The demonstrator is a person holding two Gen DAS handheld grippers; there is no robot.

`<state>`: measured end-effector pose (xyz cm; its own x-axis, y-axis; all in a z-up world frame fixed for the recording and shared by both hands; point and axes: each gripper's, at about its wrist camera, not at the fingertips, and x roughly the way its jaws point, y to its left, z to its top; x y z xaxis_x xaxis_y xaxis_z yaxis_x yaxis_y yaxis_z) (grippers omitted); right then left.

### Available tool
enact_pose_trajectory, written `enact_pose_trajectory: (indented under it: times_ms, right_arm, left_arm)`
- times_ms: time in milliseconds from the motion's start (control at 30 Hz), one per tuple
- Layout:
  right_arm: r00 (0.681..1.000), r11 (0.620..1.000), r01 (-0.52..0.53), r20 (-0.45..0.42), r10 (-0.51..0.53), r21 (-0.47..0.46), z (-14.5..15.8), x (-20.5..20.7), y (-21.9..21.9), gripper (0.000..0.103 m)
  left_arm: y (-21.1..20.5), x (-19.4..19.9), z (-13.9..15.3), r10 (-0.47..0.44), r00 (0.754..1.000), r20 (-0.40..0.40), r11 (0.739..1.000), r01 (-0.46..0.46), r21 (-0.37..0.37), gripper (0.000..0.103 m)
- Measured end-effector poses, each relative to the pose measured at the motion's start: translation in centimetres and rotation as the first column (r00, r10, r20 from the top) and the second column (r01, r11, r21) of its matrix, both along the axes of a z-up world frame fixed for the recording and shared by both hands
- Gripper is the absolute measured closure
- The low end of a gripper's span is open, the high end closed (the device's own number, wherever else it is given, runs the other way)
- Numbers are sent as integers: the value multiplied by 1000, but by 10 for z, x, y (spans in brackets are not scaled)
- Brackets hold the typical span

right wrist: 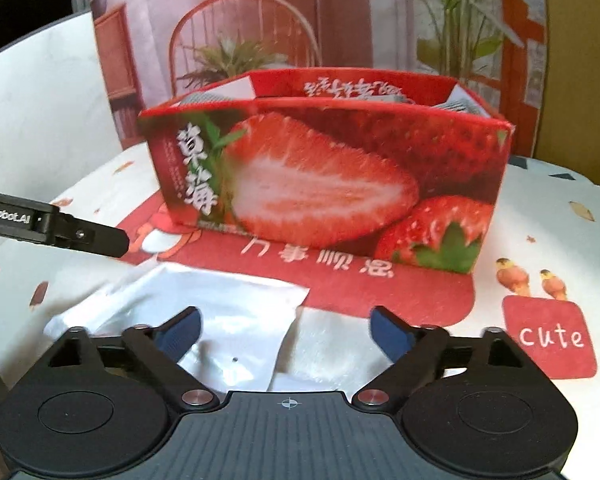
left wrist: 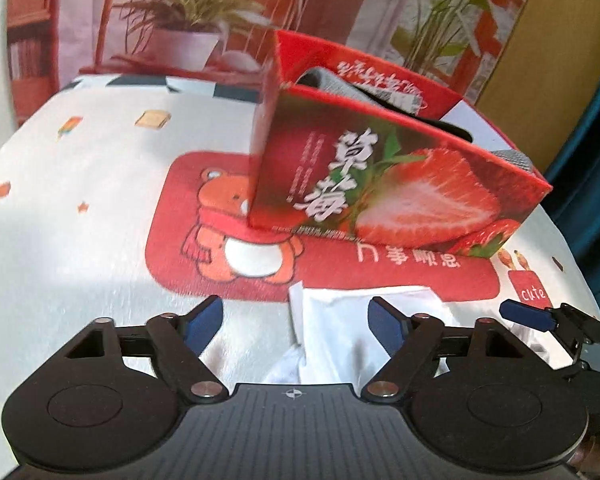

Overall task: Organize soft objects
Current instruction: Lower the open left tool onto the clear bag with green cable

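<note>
A red strawberry-print box (left wrist: 396,184) stands open on the table, also in the right wrist view (right wrist: 328,184). Grey and black soft items (left wrist: 340,88) lie inside it. A white soft cloth in a clear plastic bag (right wrist: 204,320) lies in front of the box; it also shows in the left wrist view (left wrist: 340,332). My left gripper (left wrist: 296,320) is open over the cloth. My right gripper (right wrist: 286,330) is open, its jaws on either side of the cloth. The right gripper's tip (left wrist: 528,314) shows at the left view's right edge.
The round table carries a white cloth with a red bear mat (left wrist: 228,232) and a red "cute" patch (right wrist: 550,338). A printed backdrop with plants (right wrist: 260,20) stands behind. The left gripper's arm (right wrist: 52,228) reaches in from the left.
</note>
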<state>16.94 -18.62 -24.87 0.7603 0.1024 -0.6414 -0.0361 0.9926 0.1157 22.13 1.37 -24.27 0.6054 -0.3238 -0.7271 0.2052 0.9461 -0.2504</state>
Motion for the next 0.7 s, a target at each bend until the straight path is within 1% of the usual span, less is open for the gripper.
enact_pose_trajectory:
  times_ms: [67,100,267,367,567,700]
  right_arm:
    - [1000,1000,-22,-6,22,-5,-1,2,4,3]
    - [999,999,-38,-14,38,-10,-3,2,7,2]
    - [996,996,-82,-34,81,-26,-8,2,20,1]
    - [995,996,-91,-30,91,-23,-7,2,21,1]
    - [993,991,-117,-15,116,-61,-7,0,25,1]
    - [990,988,-141,-13,141,-55,-6,0,27,1]
  left_arm:
    - [0,0,-2,4,1000,-5,1000,-4,1,31]
    - [1,0,-2,7,1000,-2,1000,-7,4,32]
    - [0,0,-4,13,1000,-5,1000,-13,10,32]
    - [0,0,-7,17,1000,-16,1000,-17,12,32]
    - [-1,0,-10,19,999,-27,1000,-19,12,32]
    - [0,1,-11,24,999,-24,1000,-24,11,32]
